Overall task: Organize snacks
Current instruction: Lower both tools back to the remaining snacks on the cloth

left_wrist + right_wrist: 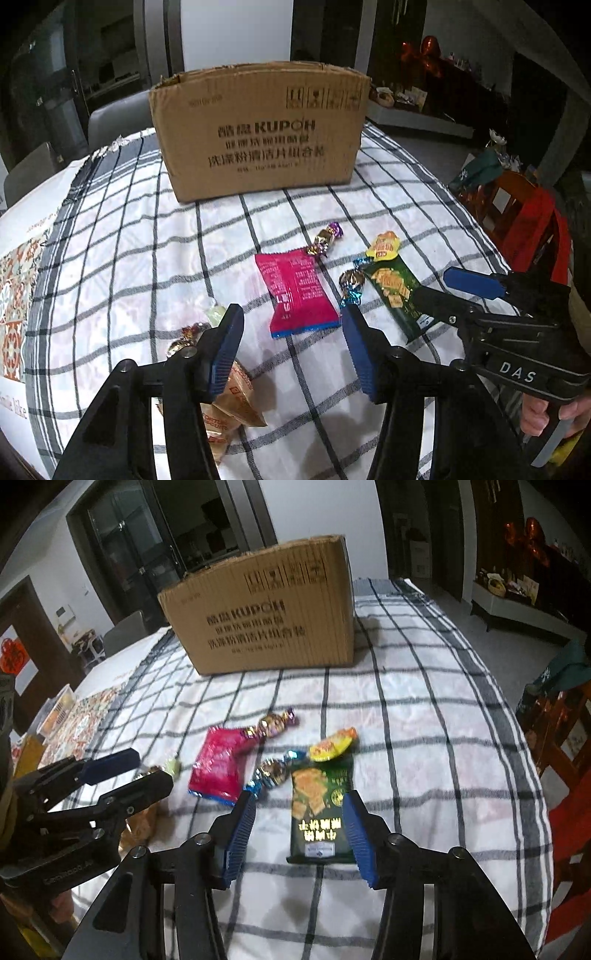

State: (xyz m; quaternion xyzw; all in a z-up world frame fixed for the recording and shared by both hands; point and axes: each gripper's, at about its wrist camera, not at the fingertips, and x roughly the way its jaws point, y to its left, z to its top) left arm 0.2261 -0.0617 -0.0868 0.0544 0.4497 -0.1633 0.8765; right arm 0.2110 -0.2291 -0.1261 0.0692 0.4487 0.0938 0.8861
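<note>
Several snacks lie on a checked cloth (147, 229) in front of an open cardboard box (258, 133). A pink packet (297, 291) sits just beyond my left gripper (291, 314), which is open with nothing between its pads. Brown packets (240, 398) and a foil candy (184, 336) lie under its left finger. In the right wrist view, my right gripper (301, 799) is open and straddles the near end of a green cracker packet (319, 805). A blue-ended candy (273, 771), a purple candy (273, 723) and a yellow snack (332, 747) lie nearby.
A patterned mat (14, 295) covers the table's left side, with a clear container (59, 709) on it. A wooden chair with red fabric (532, 229) stands off the table's right edge. The box (266, 616) takes up the far middle of the cloth.
</note>
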